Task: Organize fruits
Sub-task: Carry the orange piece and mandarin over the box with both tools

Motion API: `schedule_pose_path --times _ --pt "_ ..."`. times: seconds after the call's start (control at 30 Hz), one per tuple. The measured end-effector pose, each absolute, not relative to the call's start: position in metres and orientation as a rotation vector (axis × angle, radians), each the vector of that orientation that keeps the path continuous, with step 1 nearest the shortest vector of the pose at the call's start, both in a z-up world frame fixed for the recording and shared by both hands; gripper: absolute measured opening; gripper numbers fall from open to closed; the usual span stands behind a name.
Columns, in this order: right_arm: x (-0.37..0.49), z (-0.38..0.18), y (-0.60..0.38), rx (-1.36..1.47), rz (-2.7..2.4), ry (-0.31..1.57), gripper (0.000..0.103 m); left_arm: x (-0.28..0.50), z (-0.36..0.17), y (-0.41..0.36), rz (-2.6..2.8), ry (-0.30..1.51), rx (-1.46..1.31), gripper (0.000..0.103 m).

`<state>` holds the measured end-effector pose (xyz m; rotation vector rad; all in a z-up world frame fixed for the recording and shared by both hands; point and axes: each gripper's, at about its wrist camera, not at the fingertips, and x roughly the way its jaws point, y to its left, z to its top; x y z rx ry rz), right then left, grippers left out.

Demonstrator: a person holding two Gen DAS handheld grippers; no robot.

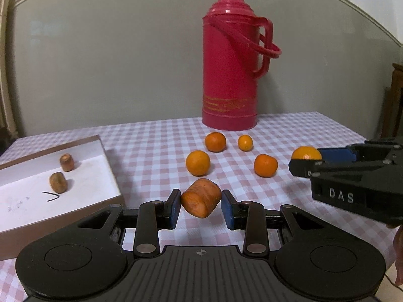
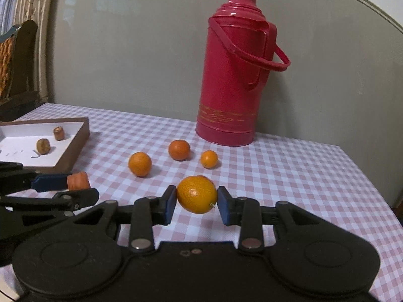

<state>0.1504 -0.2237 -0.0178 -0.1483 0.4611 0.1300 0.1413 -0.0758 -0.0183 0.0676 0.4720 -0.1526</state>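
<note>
My left gripper [image 1: 200, 205] is shut on an orange-brown carrot chunk [image 1: 201, 197] and holds it above the checked tablecloth; it also shows in the right wrist view [image 2: 78, 180]. My right gripper [image 2: 196, 202] is shut on an orange [image 2: 197, 194], which also shows in the left wrist view [image 1: 306, 153]. Several small oranges [image 1: 198, 162] lie on the cloth ahead. A white-lined brown box [image 1: 105, 161] at the left holds two brown chunks [image 1: 58, 181].
A tall red thermos [image 1: 230, 60] stands at the back of the table near the wall. The table's right edge [image 2: 365, 173] falls off to the right. A dark wooden chair [image 2: 17, 58] stands at the far left.
</note>
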Motion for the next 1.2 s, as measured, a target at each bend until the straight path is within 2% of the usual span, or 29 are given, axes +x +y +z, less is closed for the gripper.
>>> schedule_pose_path --times 0.63,1.2 --pt "0.1 -0.001 -0.175 -0.232 0.265 0.343 0.027 0.086 0.006 -0.03 -0.077 0.363 0.092 0.035" --pt "0.094 0.011 -0.106 -0.257 0.416 0.283 0.027 0.062 0.017 0.036 0.048 0.333 0.076 0.035"
